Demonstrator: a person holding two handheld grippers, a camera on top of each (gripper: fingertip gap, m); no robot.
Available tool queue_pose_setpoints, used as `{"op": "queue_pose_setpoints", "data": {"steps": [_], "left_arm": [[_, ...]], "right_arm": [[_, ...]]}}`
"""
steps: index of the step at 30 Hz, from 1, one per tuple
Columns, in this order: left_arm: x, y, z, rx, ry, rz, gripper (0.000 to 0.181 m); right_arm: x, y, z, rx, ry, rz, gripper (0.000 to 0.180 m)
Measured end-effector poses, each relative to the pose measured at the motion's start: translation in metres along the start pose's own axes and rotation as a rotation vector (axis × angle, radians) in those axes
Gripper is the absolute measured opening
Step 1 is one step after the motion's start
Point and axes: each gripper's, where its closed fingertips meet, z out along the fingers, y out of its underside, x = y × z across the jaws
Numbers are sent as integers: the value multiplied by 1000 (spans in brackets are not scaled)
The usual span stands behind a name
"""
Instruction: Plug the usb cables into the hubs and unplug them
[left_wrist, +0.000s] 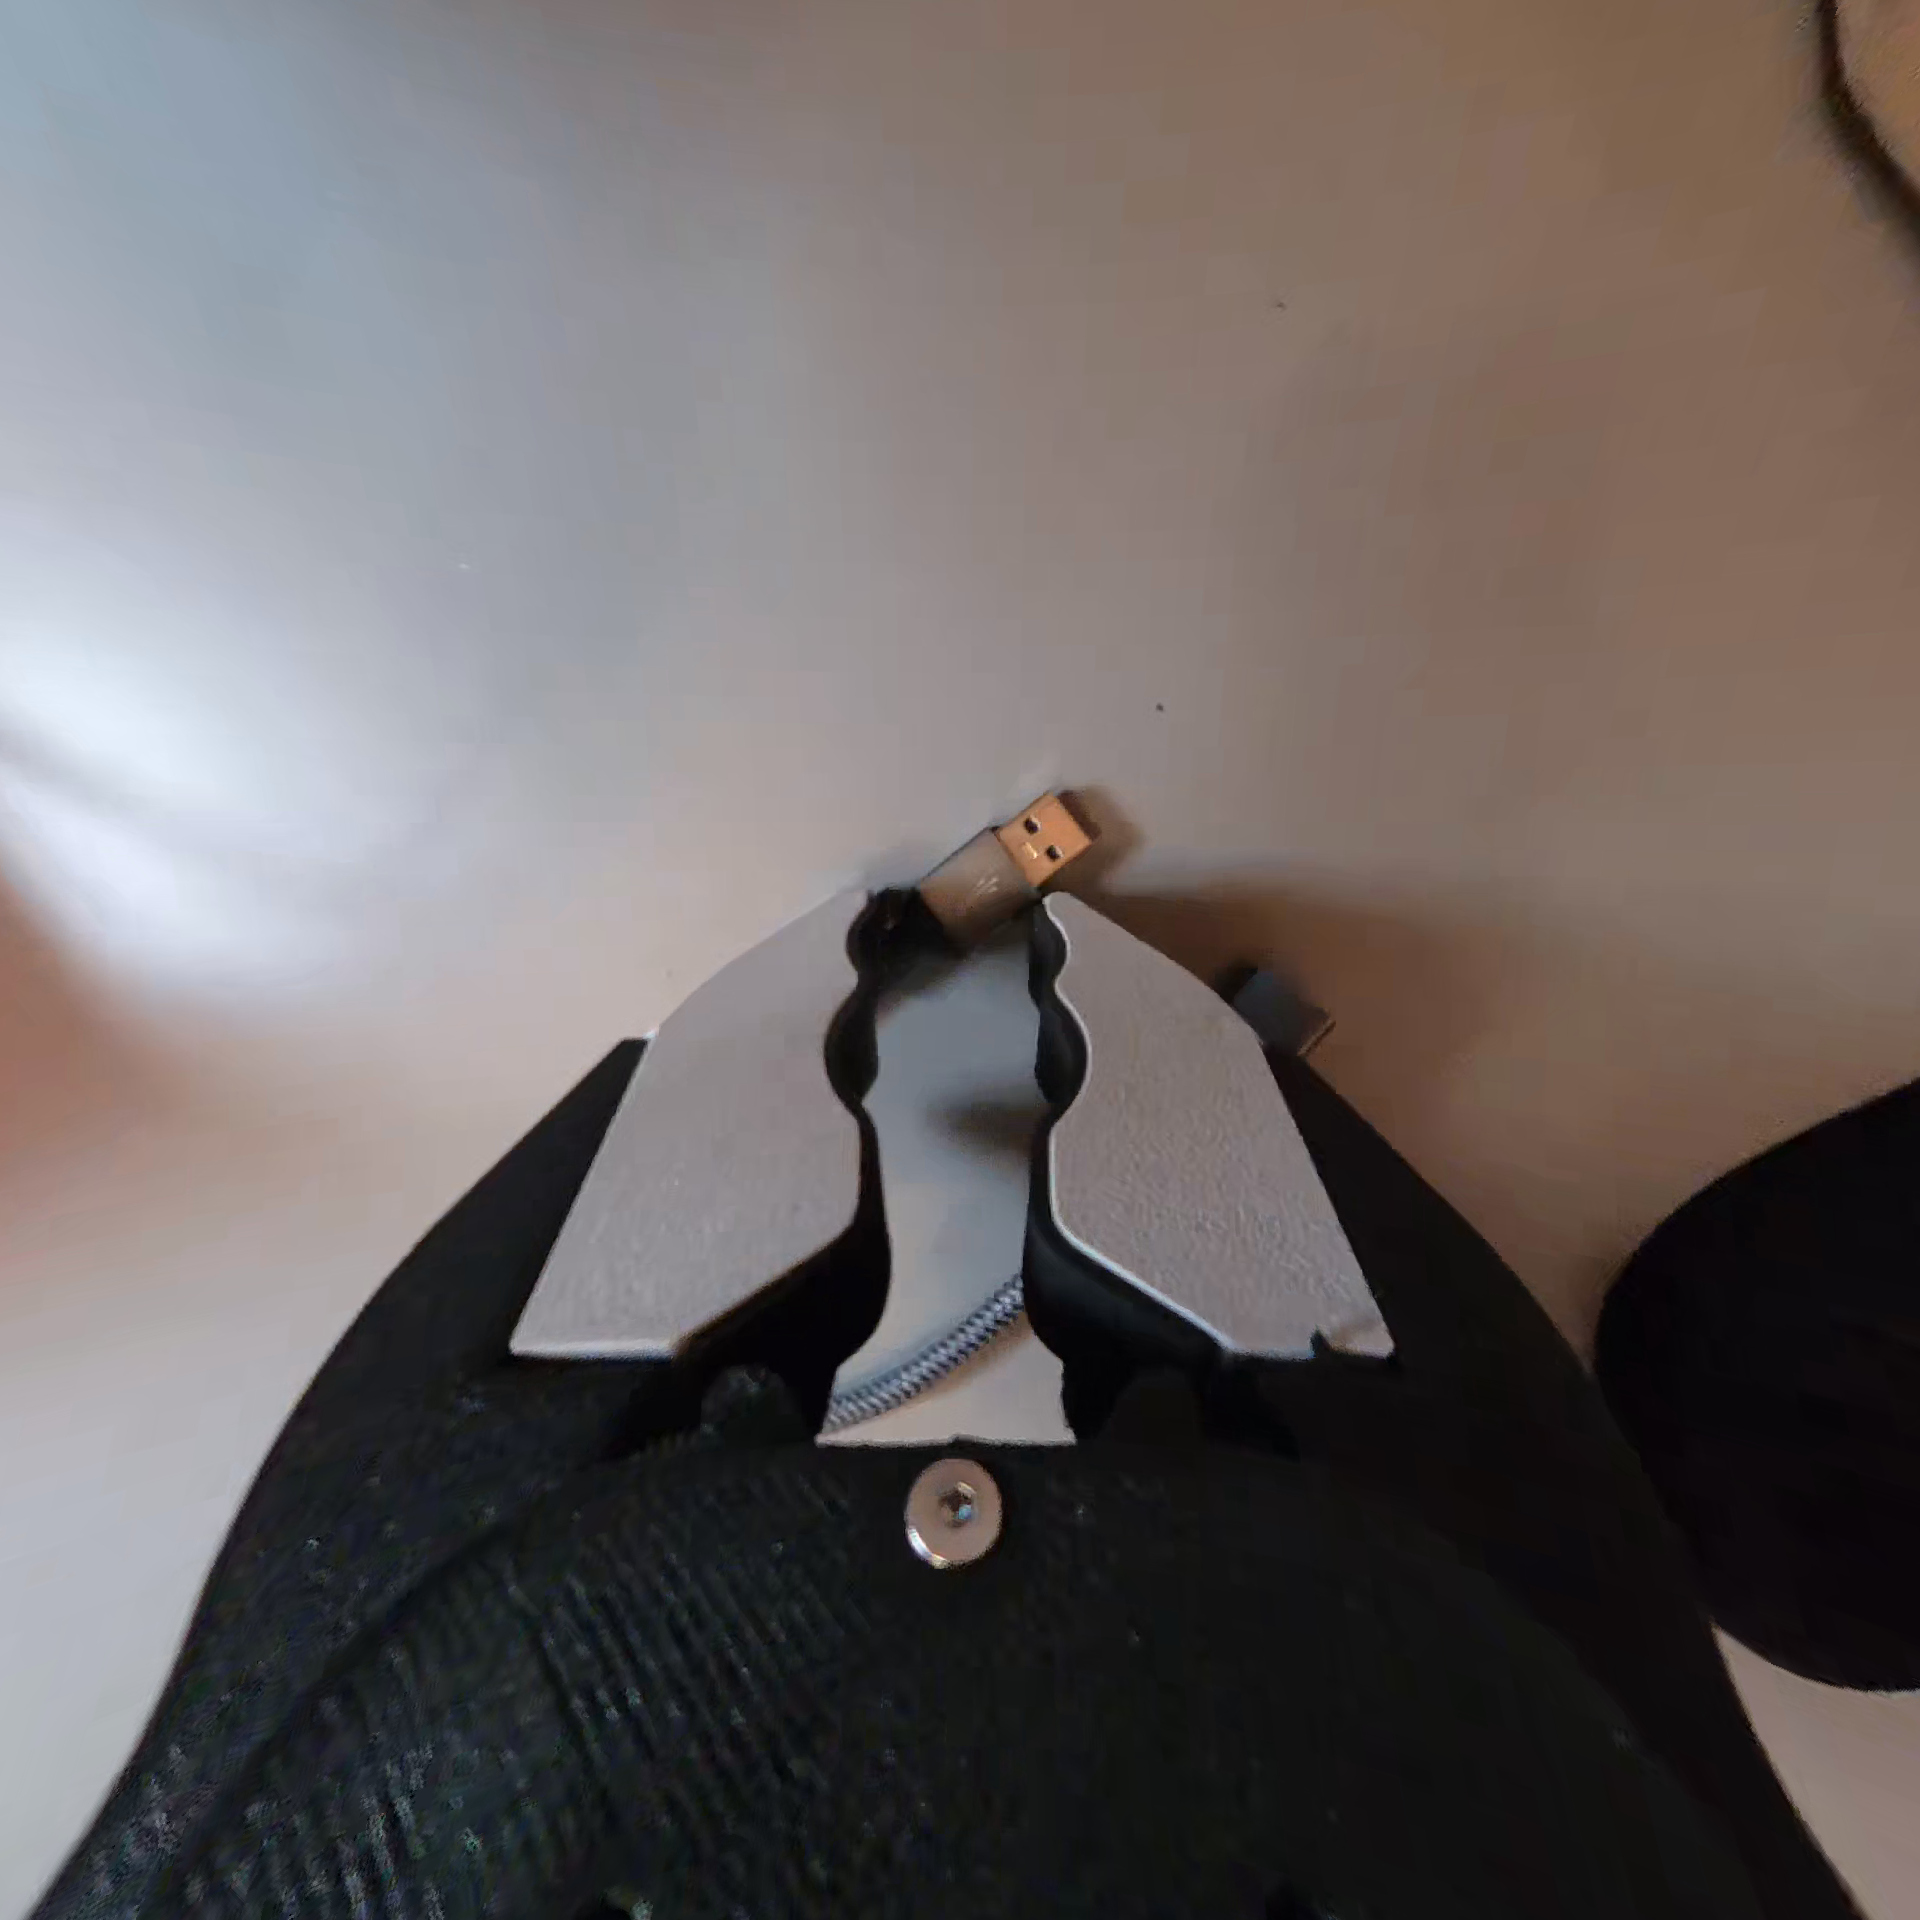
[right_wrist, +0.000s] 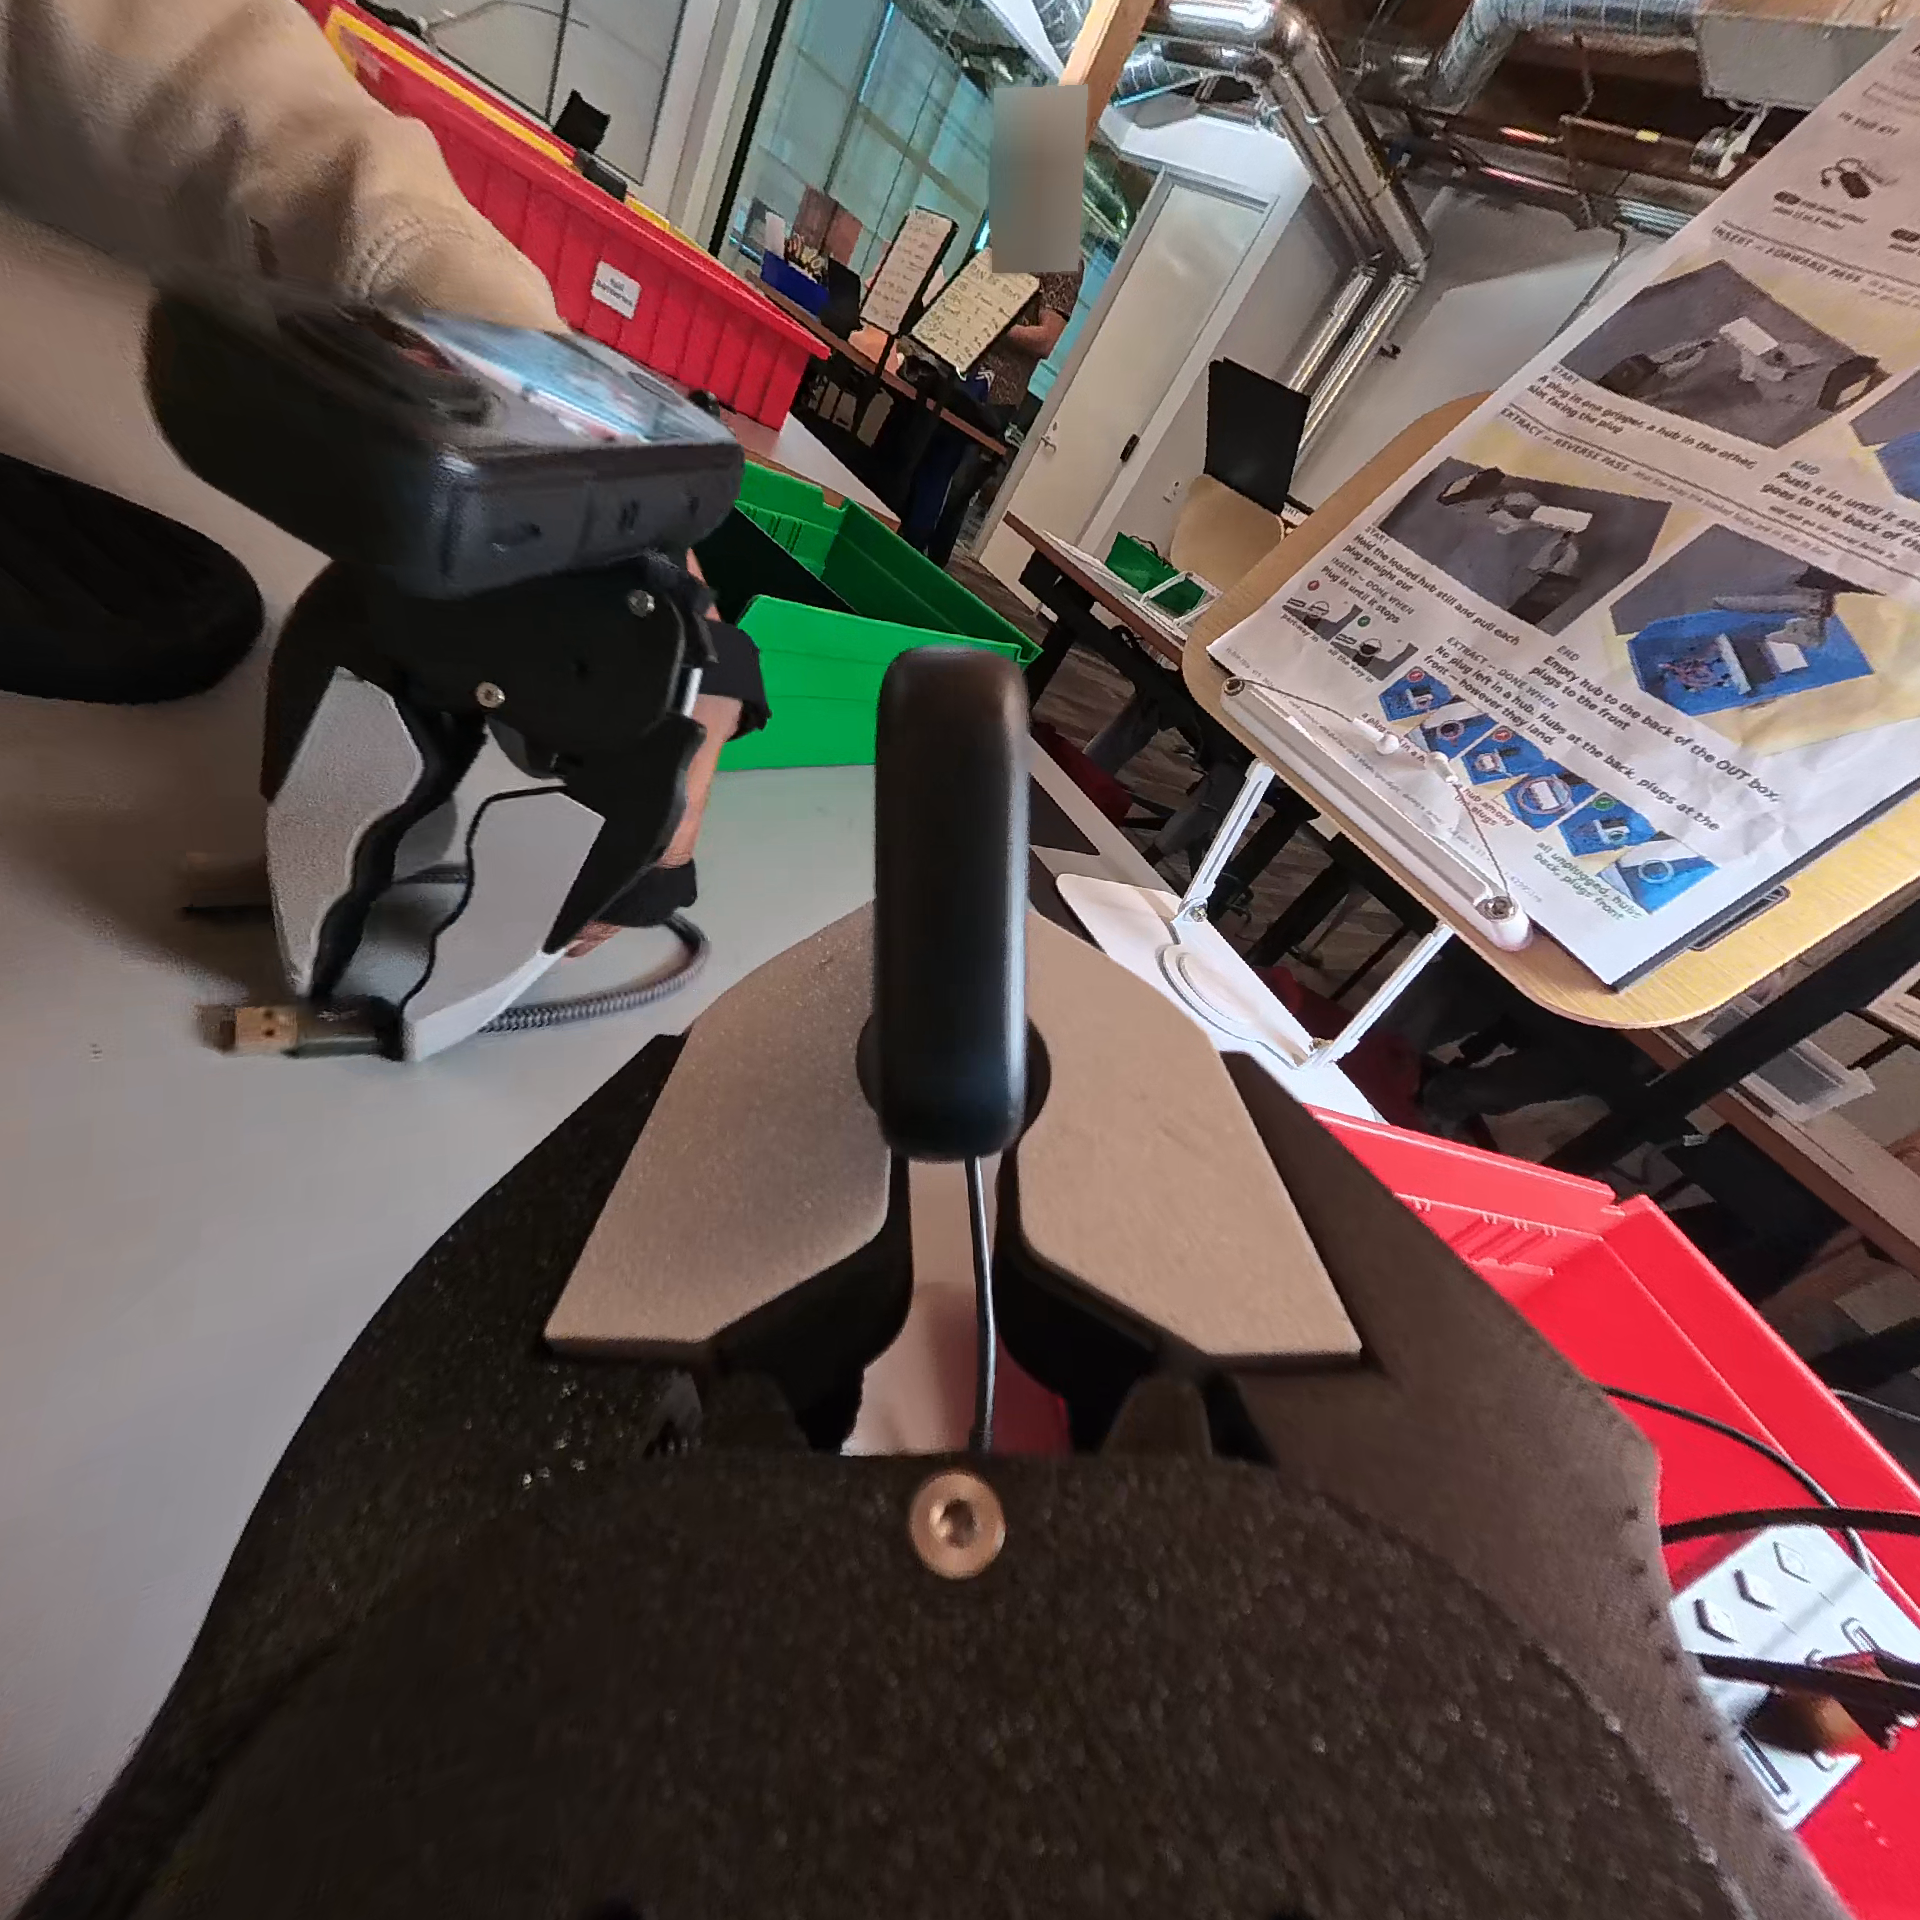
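Note:
My left gripper (left_wrist: 966, 906) points down at the grey table (left_wrist: 727, 468), its tips closed around a USB-A cable's grey plug housing (left_wrist: 971, 883). The gold metal end (left_wrist: 1055, 836) sticks out past the tips to the right. The braided cable (left_wrist: 935, 1351) runs back under the fingers. The right wrist view shows this gripper (right_wrist: 364, 1023) with the plug (right_wrist: 281, 1029) at table level. My right gripper (right_wrist: 951, 1049) is shut on a black hub (right_wrist: 951, 883), held upright above the table. The hub's thin cable (right_wrist: 982, 1299) hangs down between the fingers.
A small dark connector (left_wrist: 1278, 1008) lies just right of my left fingers, next to a black rounded object (left_wrist: 1766, 1403). Green bins (right_wrist: 852, 644) and a red bin (right_wrist: 623, 270) stand at the back. A red bin (right_wrist: 1558, 1330) sits at right. An instruction sheet (right_wrist: 1610, 582) leans on a stand.

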Motion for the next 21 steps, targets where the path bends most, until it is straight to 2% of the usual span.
{"op": "queue_pose_setpoints", "data": {"steps": [3, 9, 12, 16, 19, 21], "left_arm": [[-8, -2, 0, 75, 19, -113, 17], [-17, -23, -29, 580, 30, -349, 17], [-20, -25, -48, 747, -11, -396, 17], [-19, -23, -59, 835, -62, -417, 17], [-23, -18, -59, 820, -129, -443, 17], [-34, -8, -63, 768, -236, -481, 17]], "right_arm": [[-2, 1, 1, -4, -7, 0, 12], [-3, 1, 1, -7, -11, -1, 12], [-4, 2, 1, -7, -15, 4, 12], [-7, 4, 3, -14, -24, 8, 12], [-9, 6, 5, -21, -25, 8, 12], [-9, 6, 5, -22, -21, 10, 12]]}}
